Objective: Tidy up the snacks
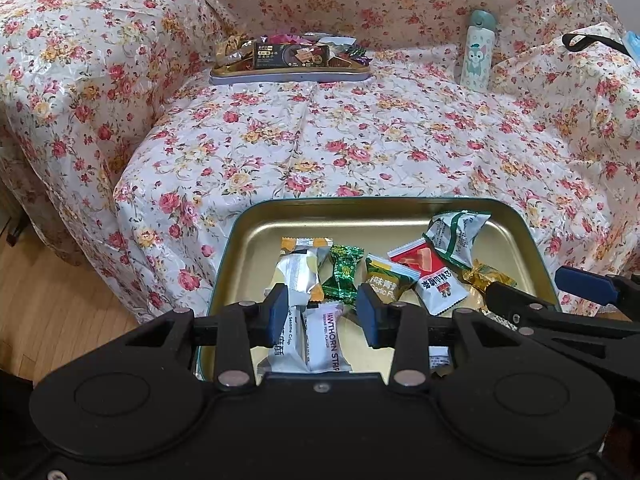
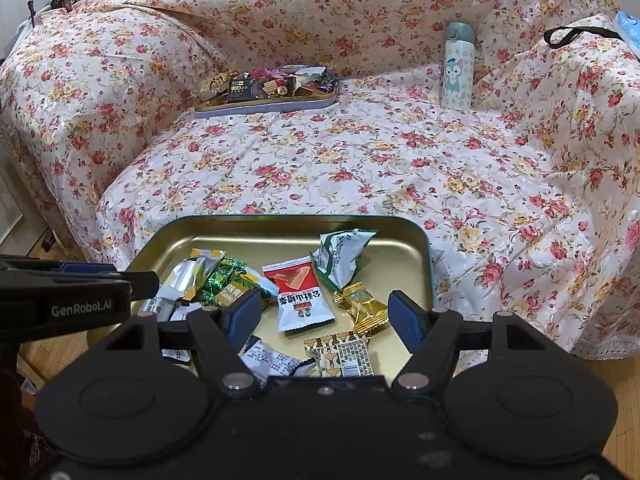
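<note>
near tin (image 1: 240,240), gold inside, sits on the front edge of the floral sofa cover (image 1: 360,152); loose wrapped snacks (image 1: 436,280) scattered in it. my left gripper (image 1: 322,312) hangs over the hawthorn strip packet (image 1: 330,336), jaws apart, gripping nothing. my right gripper (image 2: 320,312) hovers wider open, also empty, over the red-and-white packet (image 2: 298,296). far tin (image 2: 272,100) at the sofa back already holds snacks. looks like the picking step; next move calls for lowering onto one packet and closing.
</note>
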`<action>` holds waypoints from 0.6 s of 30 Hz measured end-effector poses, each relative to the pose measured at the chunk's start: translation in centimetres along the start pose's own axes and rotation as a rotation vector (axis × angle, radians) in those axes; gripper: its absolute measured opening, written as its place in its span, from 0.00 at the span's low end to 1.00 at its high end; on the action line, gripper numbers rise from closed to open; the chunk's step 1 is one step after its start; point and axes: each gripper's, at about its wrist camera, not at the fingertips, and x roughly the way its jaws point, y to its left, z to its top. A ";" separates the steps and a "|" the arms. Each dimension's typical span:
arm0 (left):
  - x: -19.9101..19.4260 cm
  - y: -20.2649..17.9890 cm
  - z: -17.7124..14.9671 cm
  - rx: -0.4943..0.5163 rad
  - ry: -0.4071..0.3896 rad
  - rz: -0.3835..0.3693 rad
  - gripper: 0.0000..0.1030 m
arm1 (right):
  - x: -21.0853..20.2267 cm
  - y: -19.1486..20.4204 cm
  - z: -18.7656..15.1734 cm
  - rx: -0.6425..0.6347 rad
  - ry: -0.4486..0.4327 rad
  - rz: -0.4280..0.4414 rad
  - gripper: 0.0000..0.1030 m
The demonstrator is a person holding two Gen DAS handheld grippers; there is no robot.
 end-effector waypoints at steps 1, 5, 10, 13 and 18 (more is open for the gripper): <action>0.0 0.0 0.0 -0.001 0.001 0.000 0.46 | 0.0 0.0 0.0 -0.001 0.000 0.000 0.70; 0.0 -0.1 -0.1 0.004 0.001 -0.003 0.46 | 0.0 0.1 0.1 -0.007 0.000 0.003 0.70; 0.1 -0.1 -0.1 0.005 0.005 -0.004 0.46 | 0.0 0.0 0.1 -0.008 0.001 0.004 0.70; 0.1 -0.1 -0.1 0.006 0.007 -0.005 0.46 | 0.0 0.0 0.1 -0.008 0.000 0.003 0.70; 0.1 -0.1 -0.1 0.006 0.008 -0.005 0.46 | 0.0 0.0 0.1 -0.007 0.001 0.003 0.70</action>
